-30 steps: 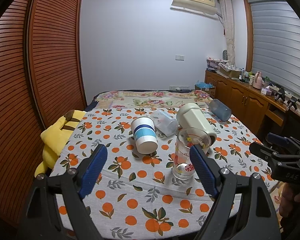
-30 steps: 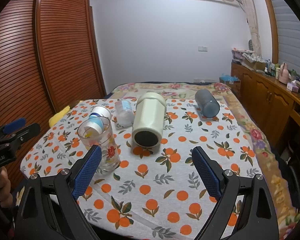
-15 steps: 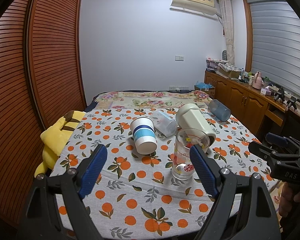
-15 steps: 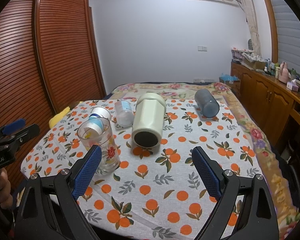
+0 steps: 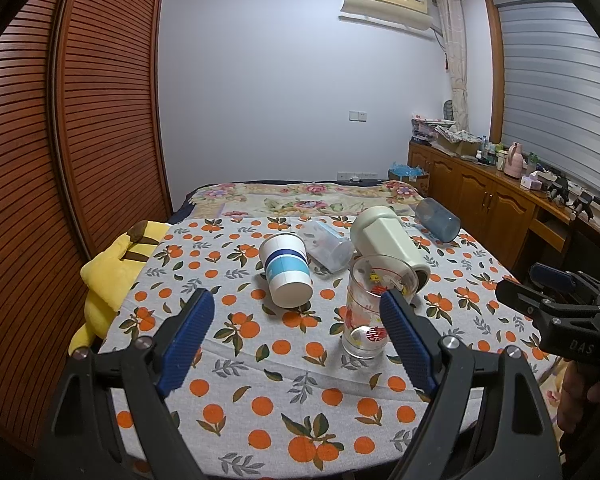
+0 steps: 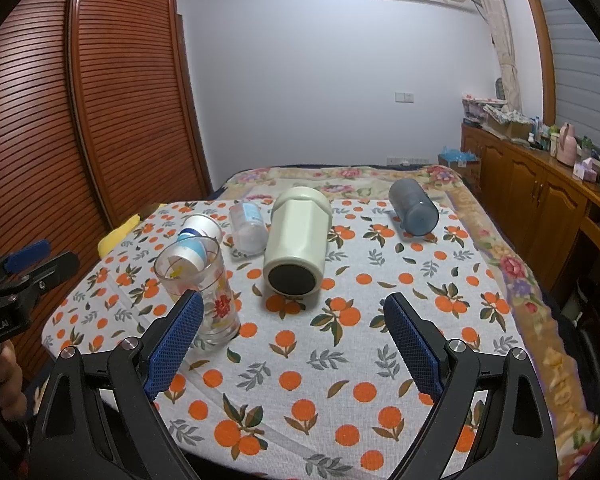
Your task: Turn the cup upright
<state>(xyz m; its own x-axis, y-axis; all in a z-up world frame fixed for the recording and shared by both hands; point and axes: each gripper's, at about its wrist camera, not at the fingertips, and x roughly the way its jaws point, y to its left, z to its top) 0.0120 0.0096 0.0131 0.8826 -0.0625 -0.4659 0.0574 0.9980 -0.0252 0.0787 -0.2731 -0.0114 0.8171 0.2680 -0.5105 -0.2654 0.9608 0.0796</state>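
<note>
1. We've got the paper cup (image 5: 286, 270) lying on its side just left of center in the left wrist view. It's white with blue bands, a tapered cone shape, and its long axis runs up the frame. The narrow closed base points down toward the camera and the wide mouth faces the far wall.
2. In the right wrist view the same cup sits at mid-left, mostly hidden behind the glass (image 6: 198, 286), so we only catch part of it.
3. The glass is upright: clear and smooth, with red and yellow prints, standing near the table's front edge.
4. The cream jar (image 6: 297, 246) is faceted plastic, on its side with its dark round end toward us. The clear bottle (image 5: 327, 245) lies tipped between cup and jar. The grey tumbler (image 6: 413, 207) is translucent and lies well apart at upper right.
5. Everything rests on a cloth (image 5: 260, 364) printed with oranges and leaves.
6. Our left gripper (image 5: 300, 340) has its ribbed blue pads spread wide, holding nothing. The right gripper (image 6: 296, 348) is likewise wide apart and empty, low in frame.
</note>
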